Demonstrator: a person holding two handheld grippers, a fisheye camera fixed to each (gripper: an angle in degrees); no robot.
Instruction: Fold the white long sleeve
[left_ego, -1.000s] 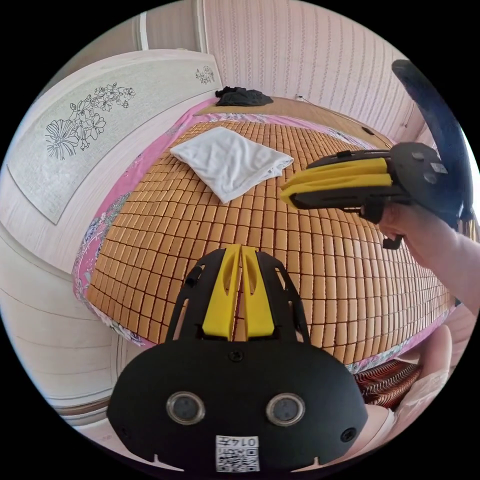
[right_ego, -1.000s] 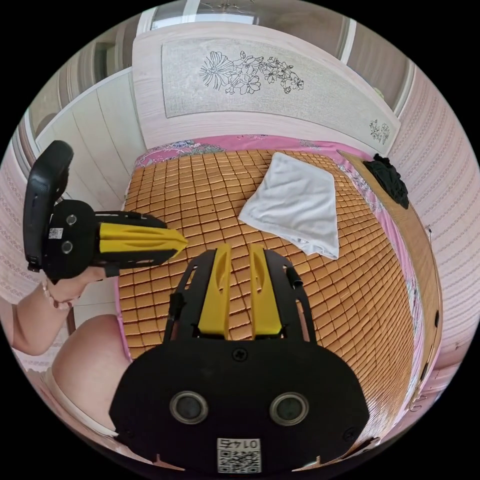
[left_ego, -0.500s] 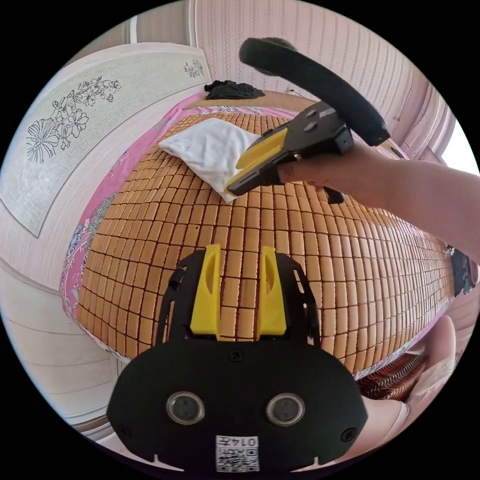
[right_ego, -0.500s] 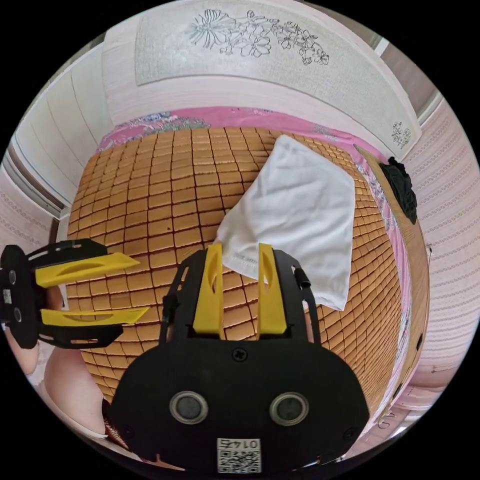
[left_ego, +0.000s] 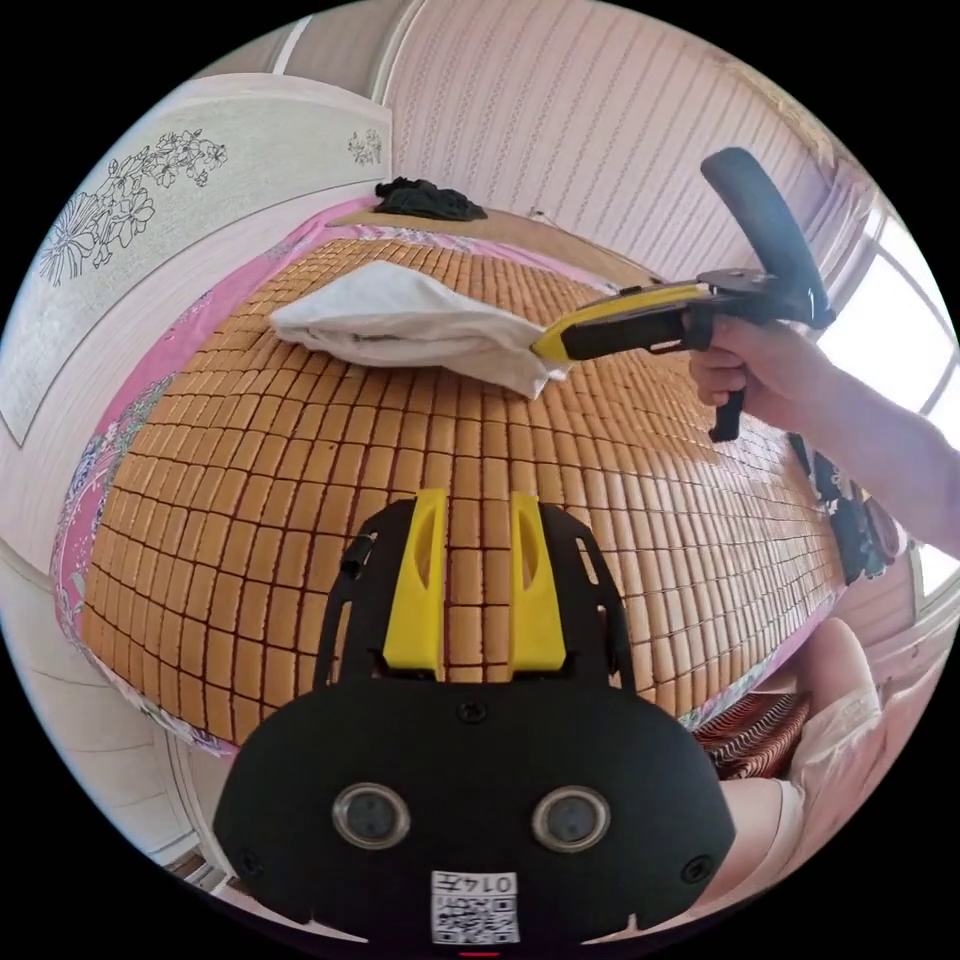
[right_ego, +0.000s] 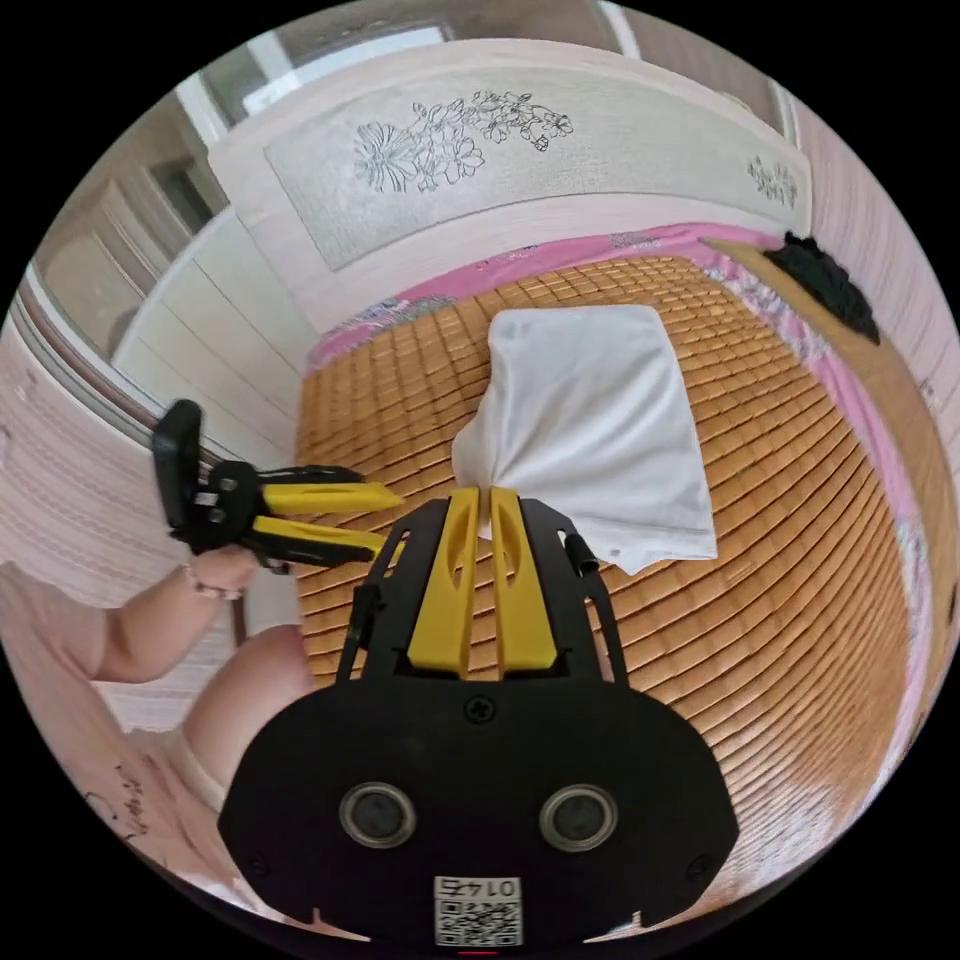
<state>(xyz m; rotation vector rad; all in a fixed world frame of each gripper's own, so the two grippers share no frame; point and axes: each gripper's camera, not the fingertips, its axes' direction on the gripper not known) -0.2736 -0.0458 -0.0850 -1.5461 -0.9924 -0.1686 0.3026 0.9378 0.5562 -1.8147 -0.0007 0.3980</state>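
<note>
The folded white shirt (right_ego: 595, 420) lies on the bamboo mat (right_ego: 800, 620) of the bed, its near corner pinched and lifted between the pressed-together jaws of the right gripper (right_ego: 484, 492), while the left gripper (left_ego: 478, 500) hovers spread over bare mat.

White long sleeve (right_ego: 590, 420) on an orange-brown tiled mat (right_ego: 780, 600) edged by pink floral sheet (left_ego: 150, 390).
</note>
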